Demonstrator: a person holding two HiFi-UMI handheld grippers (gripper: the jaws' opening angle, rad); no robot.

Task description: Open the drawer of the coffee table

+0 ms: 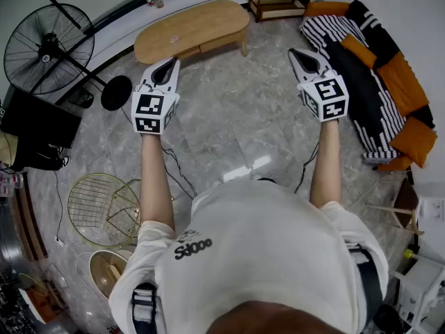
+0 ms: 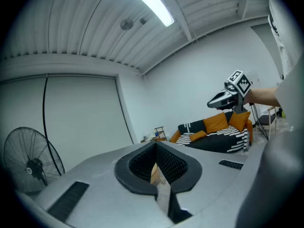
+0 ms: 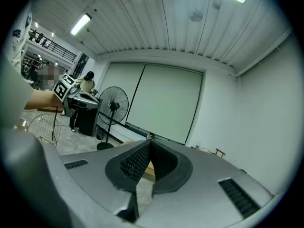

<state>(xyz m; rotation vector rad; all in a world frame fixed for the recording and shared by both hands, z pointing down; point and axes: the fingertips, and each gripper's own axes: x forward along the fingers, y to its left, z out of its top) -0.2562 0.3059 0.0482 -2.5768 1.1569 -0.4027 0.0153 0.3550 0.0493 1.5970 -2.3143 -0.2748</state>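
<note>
Coffee table [image 1: 191,30], the low oval wooden one, stands on the marble floor [image 1: 229,124] well ahead of the person, between the standing fan [image 1: 45,47] and the striped sofa [image 1: 375,82]. Its drawer cannot be made out from the head view; only the top and a darker band under the near edge show, with no clear handle.

Both arms are stretched forward at about the same height. The left tool [image 1: 167,67] and the right tool [image 1: 302,56] each have their jaws pressed together with nothing between them, and both point toward the table, well apart from it. The task looks barely begun.

Likely troubles from here:
- Reaching the drawer with jaws closed would only knock the front; one tool has to open first.
- The handle's place is unknown, so the approach may come at the wrong side or height.
- A black cable [image 1: 177,172] trails across the floor near the person's path and could catch a foot.
- The table looks light, so a hard pull may drag it along rather than slide the drawer out, unless the other tool steadies the top.
</note>
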